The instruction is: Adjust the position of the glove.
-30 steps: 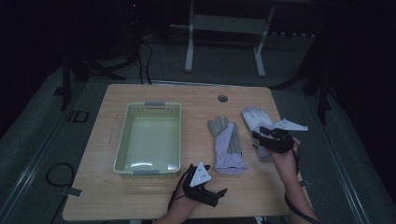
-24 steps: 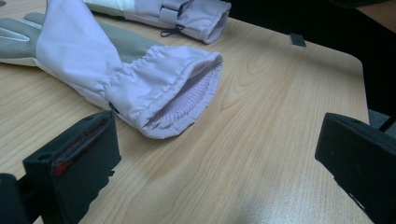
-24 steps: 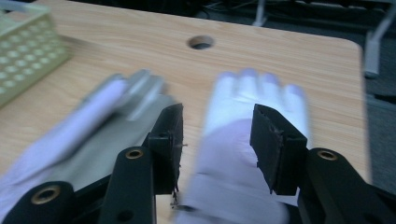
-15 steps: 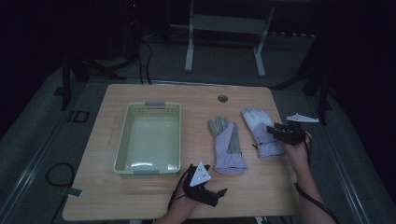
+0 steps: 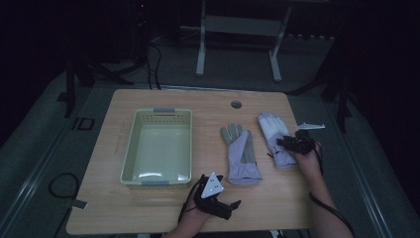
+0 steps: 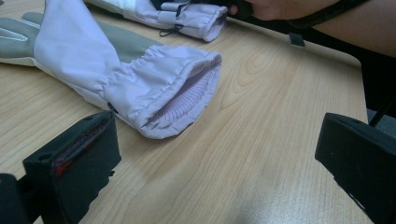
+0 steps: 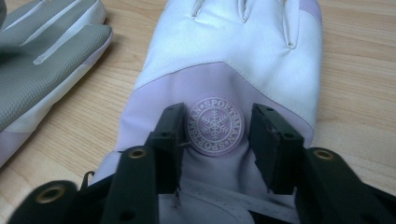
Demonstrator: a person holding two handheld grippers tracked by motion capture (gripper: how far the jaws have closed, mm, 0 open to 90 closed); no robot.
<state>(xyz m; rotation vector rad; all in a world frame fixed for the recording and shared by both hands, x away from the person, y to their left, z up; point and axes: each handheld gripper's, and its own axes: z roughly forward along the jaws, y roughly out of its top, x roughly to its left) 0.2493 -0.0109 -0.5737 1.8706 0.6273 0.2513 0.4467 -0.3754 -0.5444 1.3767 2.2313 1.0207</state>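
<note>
Two gloves lie side by side on the wooden table (image 5: 163, 203). The left glove (image 5: 240, 151) is lilac with a grey palm, and its open cuff (image 6: 177, 100) faces my left gripper (image 6: 215, 177). That gripper rests near the front edge (image 5: 230, 206), open wide, with bare wood between its jaws. My right gripper (image 5: 283, 144) is down on the back of the white and lilac right glove (image 5: 271, 130). Its jaws have just been closing and straddle the round snowflake badge (image 7: 214, 126), which still lies flat. The gripper (image 7: 217, 126) is open.
A pale green plastic basket (image 5: 130, 148) stands on the table's left half with nothing in it. A round cable hole (image 5: 236, 104) sits near the far edge. A metal stand (image 5: 237, 29) is on the floor beyond the table, and a loose cable (image 5: 58, 182) lies at the left.
My right gripper has come down onto the back of the right glove, and the forearm has shifted slightly right. The left gripper and both gloves have stayed put.
</note>
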